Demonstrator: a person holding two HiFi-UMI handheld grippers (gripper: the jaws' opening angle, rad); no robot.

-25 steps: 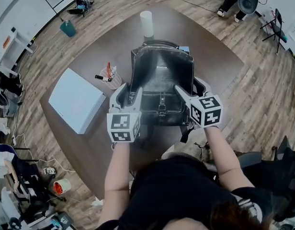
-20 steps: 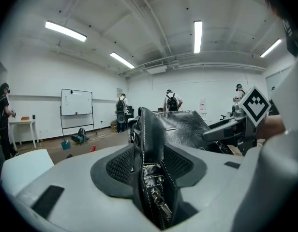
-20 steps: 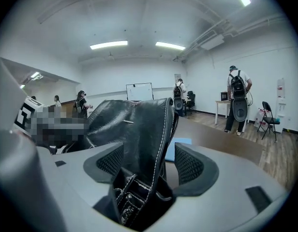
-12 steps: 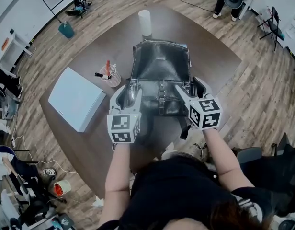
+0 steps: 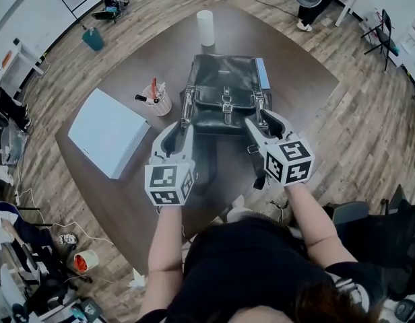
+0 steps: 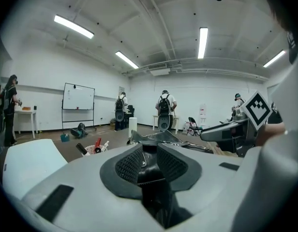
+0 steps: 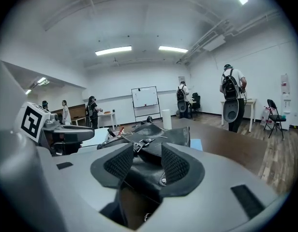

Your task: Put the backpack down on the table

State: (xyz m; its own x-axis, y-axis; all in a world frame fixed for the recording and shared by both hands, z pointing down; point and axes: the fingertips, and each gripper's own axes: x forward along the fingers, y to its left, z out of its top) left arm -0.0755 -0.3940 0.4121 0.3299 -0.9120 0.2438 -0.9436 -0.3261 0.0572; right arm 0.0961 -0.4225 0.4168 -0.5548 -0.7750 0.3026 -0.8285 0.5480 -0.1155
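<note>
I am pinching the near edge of the backpack point(image 5: 224, 89) with the left tongs point(image 5: 182, 126) and right tongs point(image 5: 266, 121), both having just been narrowing. It is lying flat on the table point(image 5: 298, 73) ahead of them, with a pen cup point(image 5: 157, 102) standing beyond the left tongs.

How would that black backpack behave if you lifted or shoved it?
Probably floppy: the backpack lies slumped flat on the table, its leather sagging. Pushed, it would likely slide rather than tip or roll, since it rests on a broad face. Its glossy surface may be a little slippery, and the metal buckles suggest some weight.
</note>
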